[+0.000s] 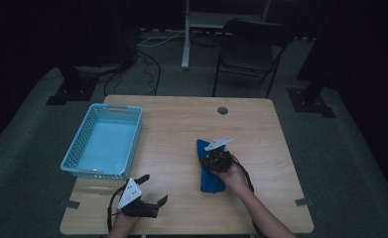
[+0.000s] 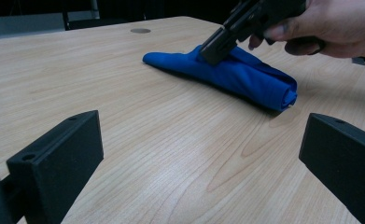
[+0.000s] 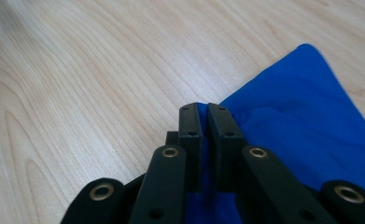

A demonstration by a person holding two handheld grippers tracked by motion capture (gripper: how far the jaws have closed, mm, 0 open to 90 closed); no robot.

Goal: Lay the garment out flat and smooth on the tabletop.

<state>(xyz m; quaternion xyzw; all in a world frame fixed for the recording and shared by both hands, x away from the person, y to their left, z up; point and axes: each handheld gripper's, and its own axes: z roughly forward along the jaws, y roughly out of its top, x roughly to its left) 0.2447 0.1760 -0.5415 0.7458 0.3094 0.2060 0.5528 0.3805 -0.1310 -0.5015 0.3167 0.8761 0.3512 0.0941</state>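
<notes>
Blue cloth (image 1: pixel 210 171) lies folded/rolled into a long bundle on the wooden table (image 1: pixel 181 129), right of centre, one end pointing away from the person and the rolled end toward the near edge. Right gripper (image 1: pixel 213 157), held in the right hand (image 1: pixel 235 177), sits over the cloth's upper half w/ its grey plate on top. In the right gripper view its 2 black jaws are pressed nearly together w/ a thin fold of blue fabric pinched between them, right at the cloth's edge; bare wood to the left of the jaws, more cloth spreading to the right. Left gripper view shows the same from the side: the other gripper's tip angled down into the top of the bundle, fingers (image 2: pixel 283 32) wrapped around its body.

Left gripper (image 1: pixel 151 188) is near the front edge of the table, left of centre, well apart from the cloth, held in the left hand (image 1: pixel 124 218). Its jaws are spread wide w/ nothing between them, just wood grain.

Light-blue plastic basket (image 1: pixel 72 153) sits at the table's left side, nothing visible inside. Small round grommet hole (image 1: pixel 223 110) near the far edge. Dark folding chair (image 1: pixel 248 49) stands on the floor beyond the table.
</notes>
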